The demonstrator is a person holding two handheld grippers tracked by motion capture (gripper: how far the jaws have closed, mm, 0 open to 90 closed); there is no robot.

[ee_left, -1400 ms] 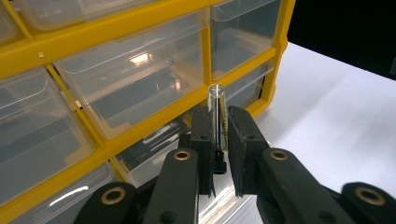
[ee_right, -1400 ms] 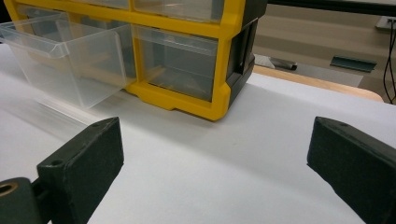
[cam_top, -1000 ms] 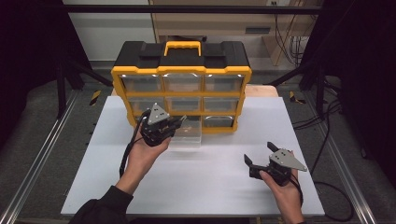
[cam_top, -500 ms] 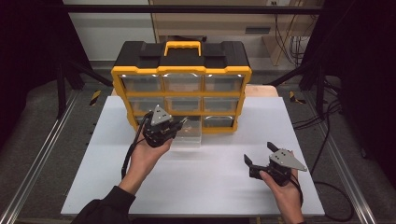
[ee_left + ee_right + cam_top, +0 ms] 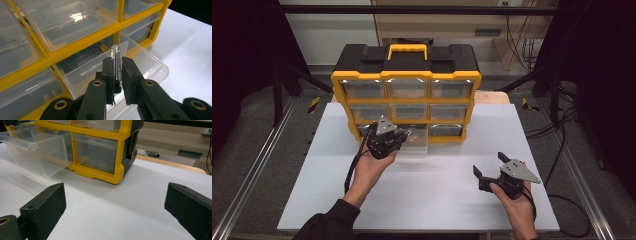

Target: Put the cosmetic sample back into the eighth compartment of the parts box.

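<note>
Left gripper (image 5: 404, 136) clamped on a small clear tube (image 5: 115, 65) with a dark core, held upright over the pulled-out clear drawer (image 5: 140, 62) in the bottom row of the yellow organizer (image 5: 406, 76). Further right, right gripper (image 5: 488, 168) with jaws spread wide and nothing between them, low over the white table (image 5: 437, 195), well apart from the drawer.

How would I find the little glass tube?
Look at the yellow cabinet on the white table. Its bottom middle drawer is pulled out. Above it, the left gripper pinches the tube: thin, clear, unlike the boxy drawers.
</note>
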